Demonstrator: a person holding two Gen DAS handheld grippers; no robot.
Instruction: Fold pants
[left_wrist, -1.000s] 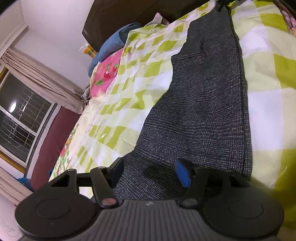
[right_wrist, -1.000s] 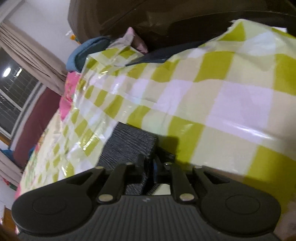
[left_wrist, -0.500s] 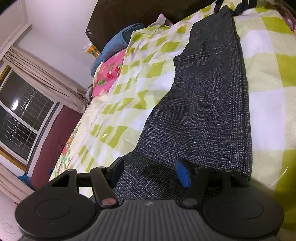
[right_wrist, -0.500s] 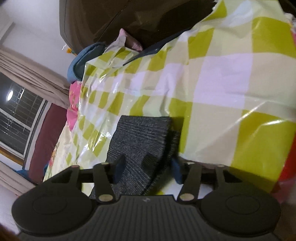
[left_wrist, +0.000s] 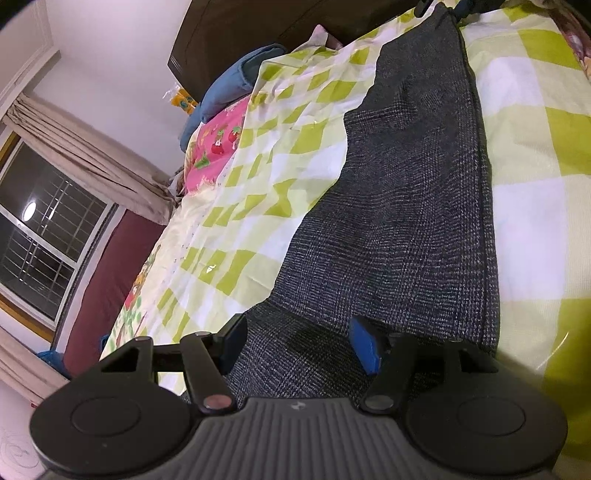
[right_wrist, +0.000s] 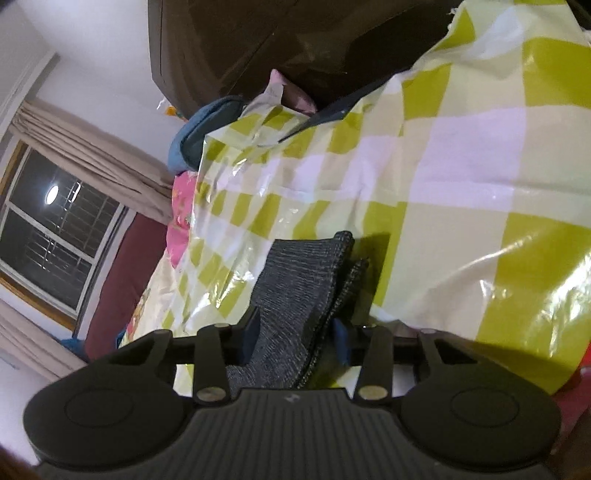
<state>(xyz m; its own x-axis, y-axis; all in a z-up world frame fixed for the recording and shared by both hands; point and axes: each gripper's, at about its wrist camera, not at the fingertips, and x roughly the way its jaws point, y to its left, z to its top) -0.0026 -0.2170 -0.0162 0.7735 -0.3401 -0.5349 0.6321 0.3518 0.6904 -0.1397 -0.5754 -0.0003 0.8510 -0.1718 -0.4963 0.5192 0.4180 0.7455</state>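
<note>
Grey pants (left_wrist: 406, 206) lie flat; left gripper (left_wrist: 299, 345) stays open over the waist. Right gripper (right_wrist: 295, 341), shut before, is closing around the cuffs (right_wrist: 306, 273), so a fold looks next.

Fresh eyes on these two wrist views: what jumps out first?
The long dark grey tweed pants lying lengthwise on the shiny green-and-white checked bedspread dominate the left view. In the right view, their narrow leg end sits between the closing jaws of the right hand-held gripper. At far left, a dark barred window reflects a lamp.
</note>
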